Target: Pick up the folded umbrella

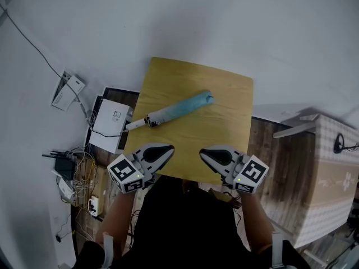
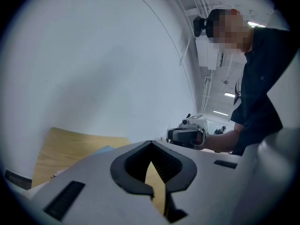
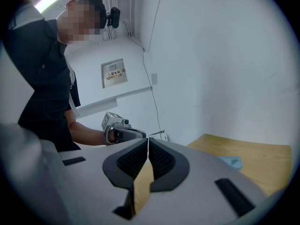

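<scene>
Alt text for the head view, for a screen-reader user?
A folded light-blue umbrella lies diagonally on a small wooden table, untouched. The left gripper and right gripper are held at the table's near edge, jaws together and empty. A white box and tangled cables sit beside the table at left.

Soft, even light fills the head view. The umbrella (image 1: 174,110) throws only a faint, thin shadow on the table (image 1: 224,133), and the wall (image 1: 224,21) greys toward the corners. Both gripper views sit inside a dark round border, with straight lines bowed near the rim. Ceiling lights (image 2: 229,95) burn out white in the left gripper view; a light strip (image 3: 47,0) glows in the right gripper view's top left corner. Close to the lens, the left gripper (image 2: 151,143) and right gripper (image 3: 148,139) look slightly soft.
</scene>
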{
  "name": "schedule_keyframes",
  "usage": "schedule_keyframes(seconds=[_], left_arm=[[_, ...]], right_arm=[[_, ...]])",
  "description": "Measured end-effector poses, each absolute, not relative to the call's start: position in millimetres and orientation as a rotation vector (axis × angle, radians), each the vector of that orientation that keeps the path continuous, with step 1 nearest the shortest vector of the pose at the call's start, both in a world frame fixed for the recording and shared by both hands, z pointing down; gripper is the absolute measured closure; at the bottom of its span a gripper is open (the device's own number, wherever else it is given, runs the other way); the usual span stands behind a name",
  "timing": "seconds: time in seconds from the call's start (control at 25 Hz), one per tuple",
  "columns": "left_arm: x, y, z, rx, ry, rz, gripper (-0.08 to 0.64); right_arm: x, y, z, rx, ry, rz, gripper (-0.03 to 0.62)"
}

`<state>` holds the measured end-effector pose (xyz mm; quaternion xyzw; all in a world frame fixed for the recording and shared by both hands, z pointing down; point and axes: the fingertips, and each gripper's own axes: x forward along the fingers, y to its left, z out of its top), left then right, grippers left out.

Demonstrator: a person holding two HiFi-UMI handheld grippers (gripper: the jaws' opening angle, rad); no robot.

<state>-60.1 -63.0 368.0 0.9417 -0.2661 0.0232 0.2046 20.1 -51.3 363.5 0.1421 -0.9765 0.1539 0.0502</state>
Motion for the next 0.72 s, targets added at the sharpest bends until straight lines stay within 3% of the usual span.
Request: schedule_keyframes(seconds=[0.72], left_arm=[[-109.0, -136.7, 405.6, 2.604, -0.629, 0.155, 0.548]], right_arm=[[-40.4, -124.1, 370.4, 0.508, -2.888, 0.515, 0.572]])
